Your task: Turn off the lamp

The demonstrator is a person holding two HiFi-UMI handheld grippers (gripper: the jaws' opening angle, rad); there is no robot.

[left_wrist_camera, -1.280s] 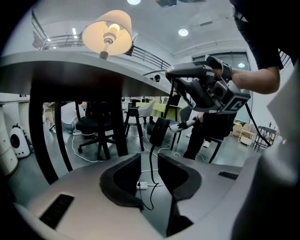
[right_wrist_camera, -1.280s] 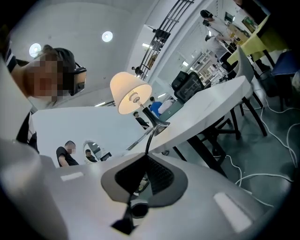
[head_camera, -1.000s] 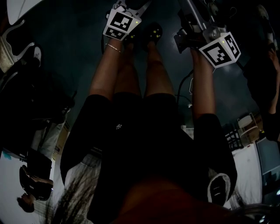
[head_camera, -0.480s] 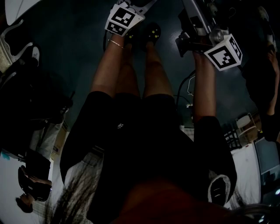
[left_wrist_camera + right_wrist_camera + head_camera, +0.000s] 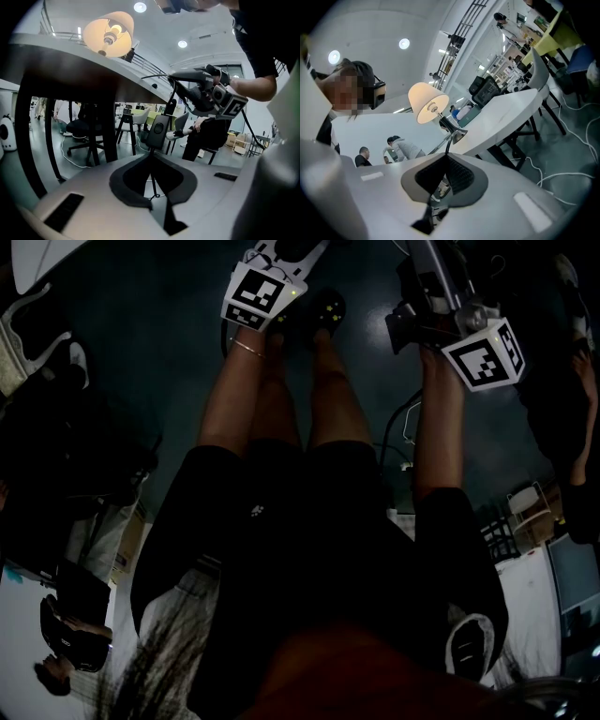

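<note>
The lamp stands lit on the table's edge, its cream shade glowing in both gripper views. Its black cord curves from the lamp's base into my right gripper, which is shut on it. Seen from the left gripper view, the right gripper holds the cord level under the table's edge. A black inline switch hangs below it. A thin cord runs from the switch down into my left gripper, whose pads meet around it. The head view shows both marker cubes above the person's legs.
A white table carries the lamp; its underside looms over the left gripper. Office chairs and a seated person are behind. Other people stand far off. Loose cables lie on the floor.
In the head view the right gripper's cube has drifted slightly to the right. The left cube has hardly shifted, and the lamp stays lit.
</note>
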